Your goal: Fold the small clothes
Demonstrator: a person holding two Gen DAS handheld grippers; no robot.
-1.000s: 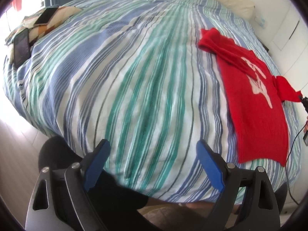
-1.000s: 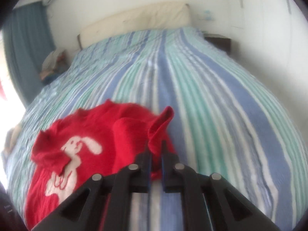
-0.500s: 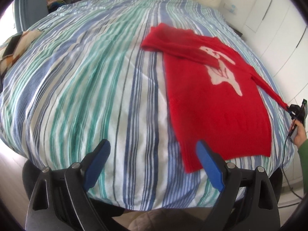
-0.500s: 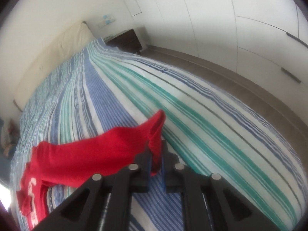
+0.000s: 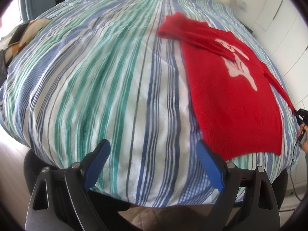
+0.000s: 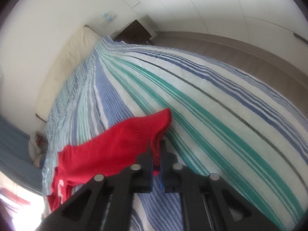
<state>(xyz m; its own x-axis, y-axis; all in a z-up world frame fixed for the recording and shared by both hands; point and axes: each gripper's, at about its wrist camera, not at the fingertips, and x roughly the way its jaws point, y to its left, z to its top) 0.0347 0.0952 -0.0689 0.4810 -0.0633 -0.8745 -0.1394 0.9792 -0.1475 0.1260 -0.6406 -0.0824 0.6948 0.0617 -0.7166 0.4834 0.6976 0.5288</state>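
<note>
A small red sweater (image 5: pixel 231 88) with a white rabbit print lies front up on the striped bed cover (image 5: pixel 107 80), at the right in the left wrist view. Its far sleeve is folded across the chest. Its near sleeve is stretched out to the right, where my right gripper (image 5: pixel 300 115) grips the cuff. In the right wrist view the right gripper (image 6: pixel 156 154) is shut on the red sleeve cuff (image 6: pixel 154 127). My left gripper (image 5: pixel 154 157) is open and empty, above the bed's near edge, left of the sweater's hem.
A cream headboard (image 6: pixel 65 61) and a dark nightstand (image 6: pixel 134 32) stand at the bed's far end. White wardrobe doors (image 6: pixel 231 9) line the right side. A patterned cloth with a phone (image 5: pixel 19 32) lies at the bed's left edge. A cable (image 5: pixel 294 154) hangs by my right hand.
My right gripper has pulled the sleeve straight out to the right, and the sweater now lies flatter. The left wrist view swung right, then slightly back left.
</note>
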